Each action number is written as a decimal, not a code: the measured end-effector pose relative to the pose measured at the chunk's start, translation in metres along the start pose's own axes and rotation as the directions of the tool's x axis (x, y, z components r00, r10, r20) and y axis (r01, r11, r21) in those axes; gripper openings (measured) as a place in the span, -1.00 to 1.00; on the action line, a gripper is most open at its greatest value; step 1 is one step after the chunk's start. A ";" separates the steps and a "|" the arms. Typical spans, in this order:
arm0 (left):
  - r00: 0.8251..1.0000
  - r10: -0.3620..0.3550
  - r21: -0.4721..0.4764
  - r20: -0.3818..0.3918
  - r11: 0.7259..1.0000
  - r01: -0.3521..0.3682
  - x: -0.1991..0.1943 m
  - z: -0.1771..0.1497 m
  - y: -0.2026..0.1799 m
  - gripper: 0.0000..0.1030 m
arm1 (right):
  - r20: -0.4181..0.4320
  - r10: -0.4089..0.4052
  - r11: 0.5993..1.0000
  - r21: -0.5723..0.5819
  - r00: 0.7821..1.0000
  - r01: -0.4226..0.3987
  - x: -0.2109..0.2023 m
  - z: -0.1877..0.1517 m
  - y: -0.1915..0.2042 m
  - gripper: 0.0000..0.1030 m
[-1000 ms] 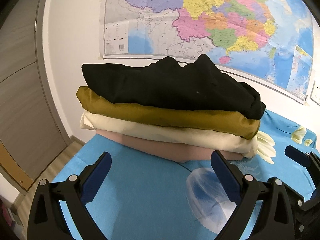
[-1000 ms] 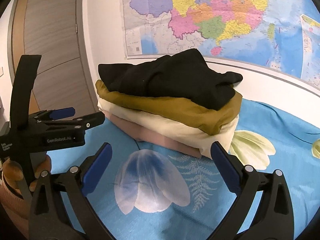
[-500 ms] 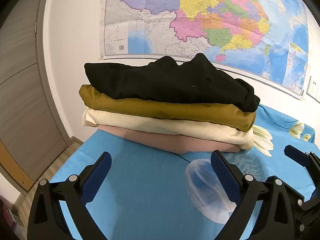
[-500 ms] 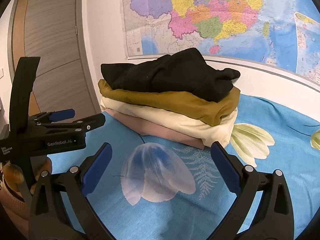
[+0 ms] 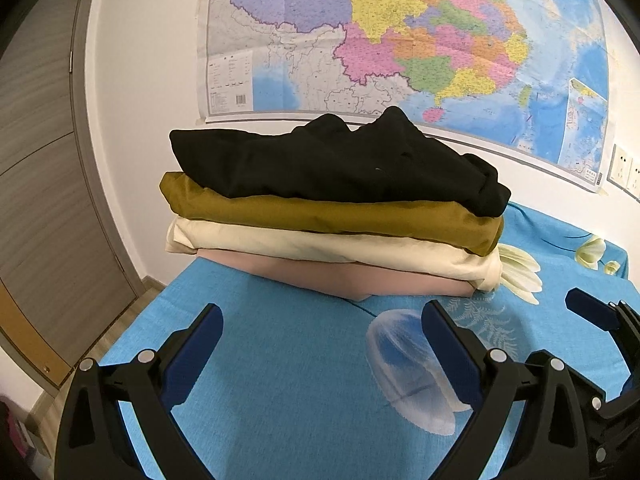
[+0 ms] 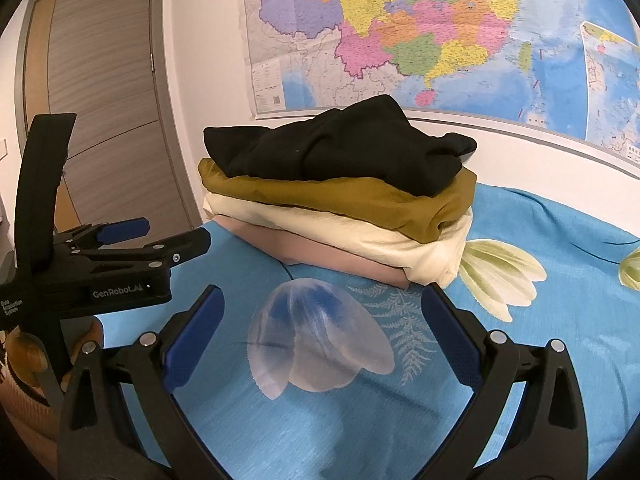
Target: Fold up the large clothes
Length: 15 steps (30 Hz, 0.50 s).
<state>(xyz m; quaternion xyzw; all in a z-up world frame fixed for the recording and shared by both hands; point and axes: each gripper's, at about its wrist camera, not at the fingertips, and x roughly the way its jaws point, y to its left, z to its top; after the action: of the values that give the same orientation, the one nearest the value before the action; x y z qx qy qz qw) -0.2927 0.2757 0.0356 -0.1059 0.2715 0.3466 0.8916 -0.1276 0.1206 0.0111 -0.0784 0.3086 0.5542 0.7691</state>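
Note:
A stack of folded clothes sits at the far end of the blue bed sheet (image 5: 280, 380): a black garment (image 5: 332, 164) on top, an olive one (image 5: 320, 216) under it, a cream one (image 5: 340, 246), and a pink one (image 5: 340, 278) at the bottom. The same stack shows in the right wrist view, with the black garment (image 6: 340, 148) on top. My left gripper (image 5: 320, 344) is open and empty, short of the stack. My right gripper (image 6: 320, 320) is open and empty, also short of it. The left gripper (image 6: 160, 240) shows at the left of the right wrist view.
A large coloured map (image 5: 400, 40) hangs on the white wall behind the stack. A grey-brown door (image 6: 100, 100) stands at the left. The sheet has flower prints (image 6: 500, 276). The bed's left edge drops to a wooden floor (image 5: 120, 320).
Both grippers have drawn back a little from the stack, which looks slightly farther and flatter. The clothes have not moved.

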 end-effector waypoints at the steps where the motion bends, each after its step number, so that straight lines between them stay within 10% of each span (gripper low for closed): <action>1: 1.000 -0.001 -0.002 0.000 1.000 0.001 -0.001 0.000 0.000 0.86 | 0.001 -0.001 1.000 0.003 1.000 0.001 0.000 0.000 0.001 0.89; 15: 1.000 -0.001 -0.002 0.006 1.000 0.001 -0.005 0.001 0.000 0.86 | 0.000 0.009 1.000 0.005 1.000 -0.009 -0.002 0.000 0.005 0.89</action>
<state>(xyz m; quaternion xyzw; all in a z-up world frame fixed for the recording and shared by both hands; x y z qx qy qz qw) -0.2952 0.2737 0.0392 -0.1059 0.2687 0.3465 0.8925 -0.1326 0.1202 0.0132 -0.0752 0.3106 0.5567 0.7668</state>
